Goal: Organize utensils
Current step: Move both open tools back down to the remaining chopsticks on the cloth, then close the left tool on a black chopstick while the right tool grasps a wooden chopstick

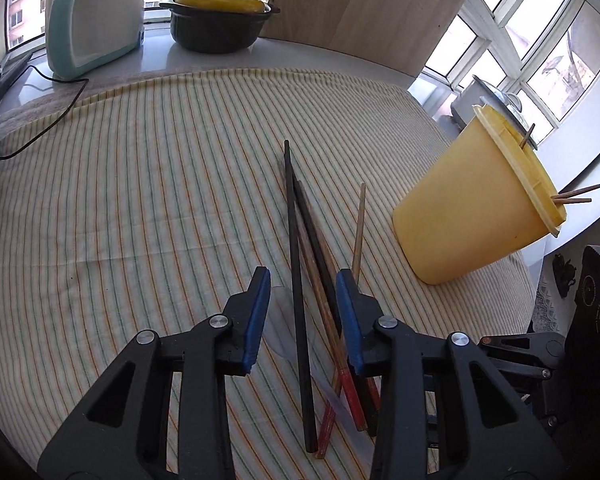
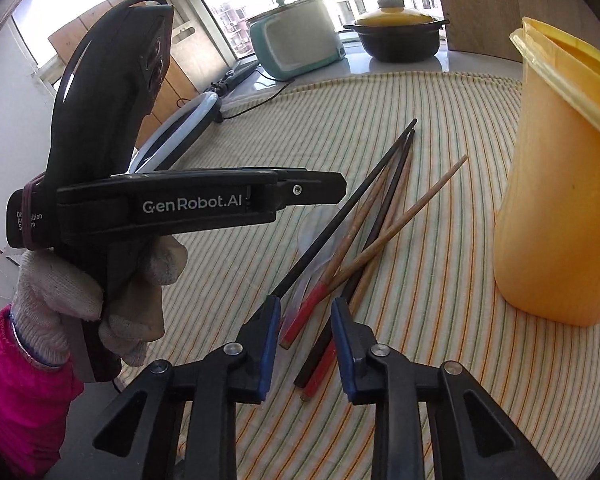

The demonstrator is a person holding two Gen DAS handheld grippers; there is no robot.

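- Loose pile of long thin chopsticks (image 1: pixel 300 264), black, brown wood, some red-ended, crossing on striped cloth mid-counter (image 1: pixel 140 200).
- Tall yellow plastic holder cup (image 1: pixel 472 204) near right edge, sticks inside.
- Left gripper (image 1: pixel 303 308) & right gripper (image 2: pixel 306 336): jaws released, straddling the pile.

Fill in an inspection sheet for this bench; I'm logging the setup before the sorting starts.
Surface: striped cloth on a counter.
Job's things: loose chopsticks piled on a clear spoon; yellow holder already has some sticks.
Clutter: teal appliance, black pot with yellow lid.
Grippers: left gripper open over the pile; right gripper open, empty.
Cables: black cord trailing across the cloth.
Surroundings: windows, wooden board.
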